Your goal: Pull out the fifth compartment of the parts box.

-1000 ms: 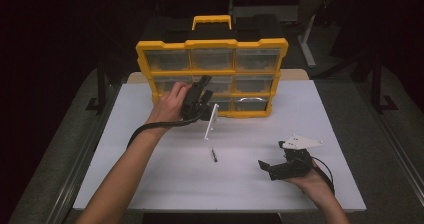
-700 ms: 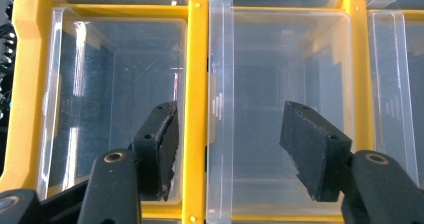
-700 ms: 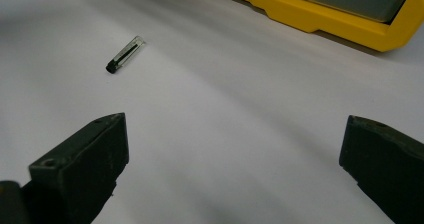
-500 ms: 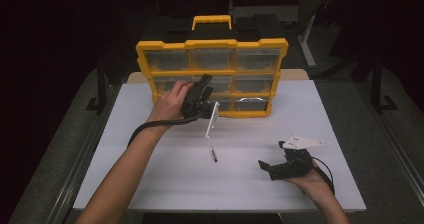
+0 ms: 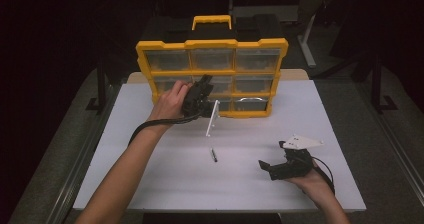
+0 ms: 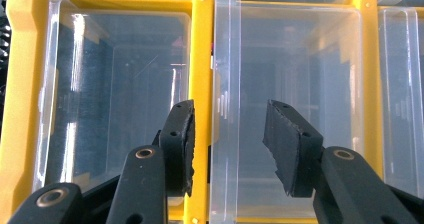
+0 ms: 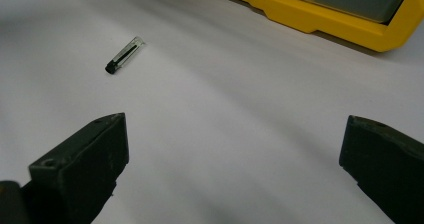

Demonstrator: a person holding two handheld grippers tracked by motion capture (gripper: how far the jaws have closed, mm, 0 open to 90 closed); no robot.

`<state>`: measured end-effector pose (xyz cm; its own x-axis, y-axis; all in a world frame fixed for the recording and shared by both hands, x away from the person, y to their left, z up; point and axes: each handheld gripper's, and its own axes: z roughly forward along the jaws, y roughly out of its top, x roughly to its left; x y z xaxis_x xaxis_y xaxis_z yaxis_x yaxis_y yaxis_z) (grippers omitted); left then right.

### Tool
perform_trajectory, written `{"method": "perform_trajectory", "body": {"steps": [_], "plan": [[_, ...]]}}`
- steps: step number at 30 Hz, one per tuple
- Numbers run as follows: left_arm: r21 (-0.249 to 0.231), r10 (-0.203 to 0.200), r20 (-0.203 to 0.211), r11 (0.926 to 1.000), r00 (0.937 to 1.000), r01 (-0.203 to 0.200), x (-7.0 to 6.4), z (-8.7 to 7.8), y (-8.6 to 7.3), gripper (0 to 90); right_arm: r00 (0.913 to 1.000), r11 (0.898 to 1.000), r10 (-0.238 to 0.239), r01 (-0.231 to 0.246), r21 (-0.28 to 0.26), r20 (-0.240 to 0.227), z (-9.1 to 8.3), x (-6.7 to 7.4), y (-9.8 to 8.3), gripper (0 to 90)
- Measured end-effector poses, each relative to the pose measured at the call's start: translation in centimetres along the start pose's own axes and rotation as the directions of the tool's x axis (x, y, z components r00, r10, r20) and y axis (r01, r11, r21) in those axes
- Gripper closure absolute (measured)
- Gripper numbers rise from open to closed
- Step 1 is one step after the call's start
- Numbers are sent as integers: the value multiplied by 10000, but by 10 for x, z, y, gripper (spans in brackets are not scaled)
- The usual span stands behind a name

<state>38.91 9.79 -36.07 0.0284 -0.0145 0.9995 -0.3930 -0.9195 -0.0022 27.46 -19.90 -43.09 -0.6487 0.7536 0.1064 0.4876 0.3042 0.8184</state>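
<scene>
Yellow-framed organizer (image 5: 212, 44) with clear drawers stands at the table's (image 5: 150, 184) 12 o'clock. Left gripper (image 6: 230, 144), jaws moderately parted, faces 1 drawer (image 6: 285, 109) slid slightly out. Small vial (image 5: 214, 155) lies at center. Right gripper (image 5: 272, 168) rests at 4 o'clock, jaws spread wide.

No text, label, brand or number can be read on anything in these pictures.

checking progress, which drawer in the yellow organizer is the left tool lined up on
The middle-row centre drawer, just right of the yellow divider. The open left tool straddles its left edge; it protrudes slightly past its neighbours.
</scene>
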Motion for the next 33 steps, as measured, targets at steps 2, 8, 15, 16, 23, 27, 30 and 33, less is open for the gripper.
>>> {"method": "perform_trajectory", "body": {"steps": [2,8,15,16,23,27,30,33], "plan": [[-26,-33,-15,10000,10000,33,0,0,0,576,10000,10000,4,-4,-1,1,0,0,0,0],[-15,-70,32,10000,10000,70,2,1,2,630,10000,10000,6,-6,-17,13,0,0,0,0],[-11,-130,71,9999,9999,130,5,1,3,688,10000,10000,20,-20,-33,8,-1,0,0,0],[-3,-146,76,9999,9999,146,6,1,3,697,10000,10000,28,-28,-39,13,-1,0,0,0],[35,-193,232,9998,9995,192,7,2,3,740,10000,10000,37,-37,-35,2,-1,0,0,0],[50,-188,292,9998,9994,187,7,2,3,758,10000,10000,39,-39,-35,1,-1,0,0,0],[54,-224,283,9997,9993,222,7,2,3,772,10000,10000,48,-48,-25,-5,-1,0,0,0],[55,-218,290,9998,9993,217,7,1,3,779,10000,10000,44,-44,-49,4,-1,0,0,0]]}}
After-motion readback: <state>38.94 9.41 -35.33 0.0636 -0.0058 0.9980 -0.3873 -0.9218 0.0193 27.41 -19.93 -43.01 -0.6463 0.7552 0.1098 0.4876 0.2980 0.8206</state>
